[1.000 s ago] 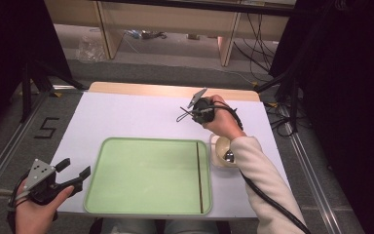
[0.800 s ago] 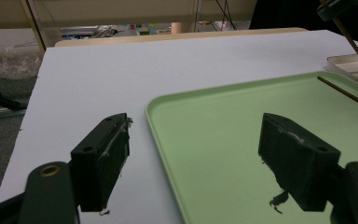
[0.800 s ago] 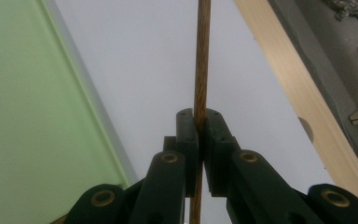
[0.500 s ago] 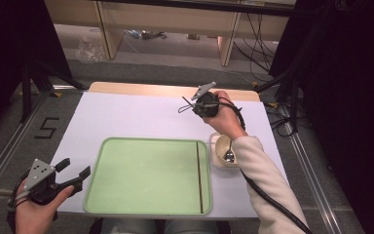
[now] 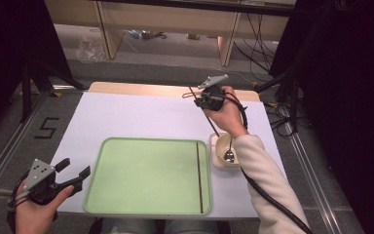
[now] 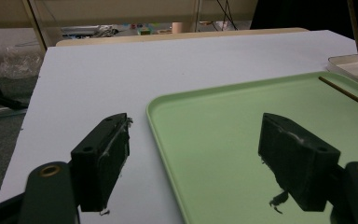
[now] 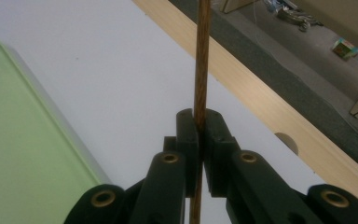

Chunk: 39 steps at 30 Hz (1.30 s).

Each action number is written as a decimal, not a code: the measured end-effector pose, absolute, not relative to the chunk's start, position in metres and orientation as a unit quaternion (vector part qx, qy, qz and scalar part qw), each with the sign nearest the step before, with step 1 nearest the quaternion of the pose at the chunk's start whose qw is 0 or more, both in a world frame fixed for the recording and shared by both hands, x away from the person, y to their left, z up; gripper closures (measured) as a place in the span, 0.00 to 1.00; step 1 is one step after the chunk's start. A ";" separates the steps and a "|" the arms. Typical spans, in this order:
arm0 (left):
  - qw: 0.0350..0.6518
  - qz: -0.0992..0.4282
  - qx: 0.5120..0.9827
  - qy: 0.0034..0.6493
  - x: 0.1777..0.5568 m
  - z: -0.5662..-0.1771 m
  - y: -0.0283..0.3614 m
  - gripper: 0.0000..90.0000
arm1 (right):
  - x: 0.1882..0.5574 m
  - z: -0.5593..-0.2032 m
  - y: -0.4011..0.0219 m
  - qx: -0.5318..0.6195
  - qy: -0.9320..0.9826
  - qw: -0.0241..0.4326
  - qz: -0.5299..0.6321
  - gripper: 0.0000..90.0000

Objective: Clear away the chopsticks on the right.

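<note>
- High view: the right claw is hovering above the far right part of the white worktop, clenched on a thin brown chopstick. The stick is slanting from the claw down toward the person, with its lower end near the far rim of a cream bowl.
- The bowl is sitting just beside the right edge of the green tray, and a metal spoon is resting in it.
- A second chopstick is lying flat on the tray, along its right side.
- The left claw is waiting at the near left corner of the worktop, just beside the tray, released and gripping nothing.
- Left gripper view: the left claw is standing wide apart, one jaw over the white worktop and the other over the green tray. The chopstick on the tray is appearing at the far right.
- Right gripper view: the right claw is pinching the brown chopstick tightly, the stick running straight up between the jaws. The tray is lying at the left, the worktop beneath.
</note>
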State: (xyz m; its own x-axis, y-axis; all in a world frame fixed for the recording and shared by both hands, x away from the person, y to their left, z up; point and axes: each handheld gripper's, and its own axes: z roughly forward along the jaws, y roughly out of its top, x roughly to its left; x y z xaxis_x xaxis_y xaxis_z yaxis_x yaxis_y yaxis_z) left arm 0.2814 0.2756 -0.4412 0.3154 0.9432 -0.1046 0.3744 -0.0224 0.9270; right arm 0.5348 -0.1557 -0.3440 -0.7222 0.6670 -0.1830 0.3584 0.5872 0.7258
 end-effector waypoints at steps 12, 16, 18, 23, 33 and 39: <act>0.483 0.295 0.651 0.506 0.281 -0.441 0.276 0.27 | 0.535 -0.333 -0.157 0.331 0.844 0.191 0.377 0.97; 0.483 0.295 0.651 0.506 0.281 -0.441 0.276 0.27 | 0.534 -0.333 -0.158 0.365 0.834 0.174 0.376 0.97; 0.483 0.296 0.651 0.506 0.281 -0.441 0.276 0.27 | 0.535 -0.333 -0.158 0.367 0.833 0.173 0.377 0.97; 0.483 0.295 0.651 0.506 0.281 -0.441 0.276 0.27 | 0.537 -0.334 -0.161 0.383 0.824 0.170 0.381 0.97; 0.483 0.296 0.650 0.506 0.281 -0.441 0.276 0.27 | 0.536 -0.337 -0.163 0.435 0.807 0.139 0.374 0.97; 0.482 0.296 0.651 0.506 0.281 -0.441 0.276 0.27 | 0.533 -0.338 -0.161 0.471 0.798 0.117 0.357 0.97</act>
State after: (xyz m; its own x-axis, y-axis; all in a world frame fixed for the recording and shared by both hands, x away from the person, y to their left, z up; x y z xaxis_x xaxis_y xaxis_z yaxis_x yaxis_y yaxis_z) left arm 0.2812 0.2759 -0.4408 0.3129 0.9443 -0.1021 0.3726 -0.0231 0.9277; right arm 0.5333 -0.1610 -0.3384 -0.5287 0.8355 0.1497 0.6680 0.3007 0.6808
